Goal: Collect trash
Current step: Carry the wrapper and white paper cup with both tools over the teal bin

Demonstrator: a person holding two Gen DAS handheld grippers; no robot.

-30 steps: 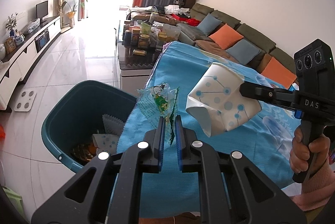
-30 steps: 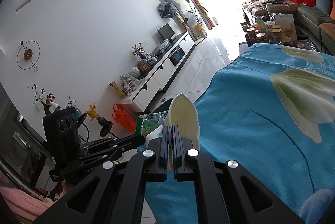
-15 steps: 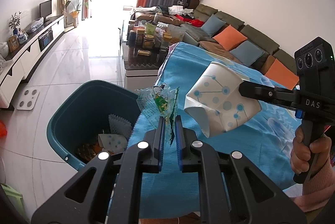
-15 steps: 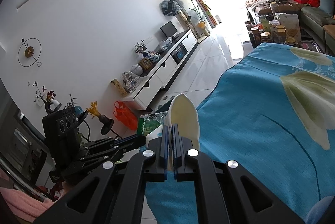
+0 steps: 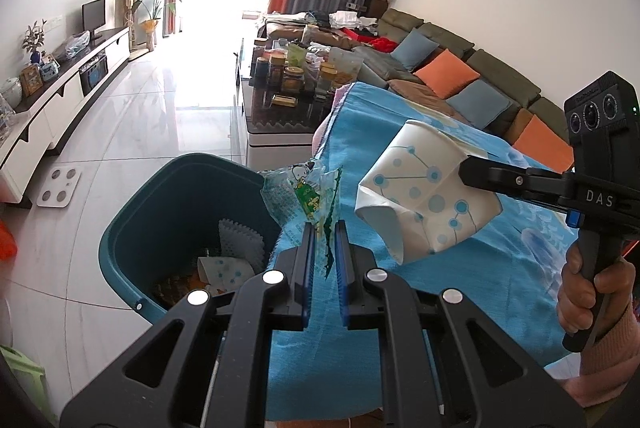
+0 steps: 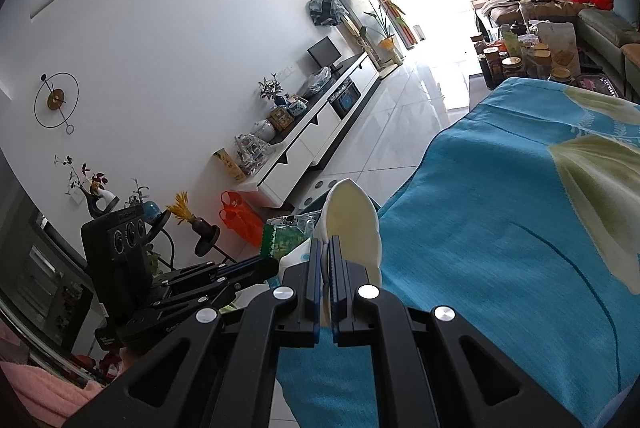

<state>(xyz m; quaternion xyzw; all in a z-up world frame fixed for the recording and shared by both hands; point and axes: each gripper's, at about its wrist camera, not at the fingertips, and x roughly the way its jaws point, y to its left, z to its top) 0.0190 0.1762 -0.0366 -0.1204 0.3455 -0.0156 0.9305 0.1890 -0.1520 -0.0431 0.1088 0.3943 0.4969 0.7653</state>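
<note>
Nothing has shifted: left hand-held gripper pinches the crinkled clear-green plastic wrapper over the tabletop's near-left edge beside the teal plastic bin, right hand-held gripper clamps the crushed white dotted paper cup.

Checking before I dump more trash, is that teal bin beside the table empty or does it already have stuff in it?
Not empty. The teal bin already holds a crumpled paper cup, a white pad and darker scraps at its bottom.

Both grippers are black plastic: the left gripper has blue pads and round silver screws; the right gripper bears white "DAS" lettering, a three-lens camera block, above a pink knit sleeve
</note>
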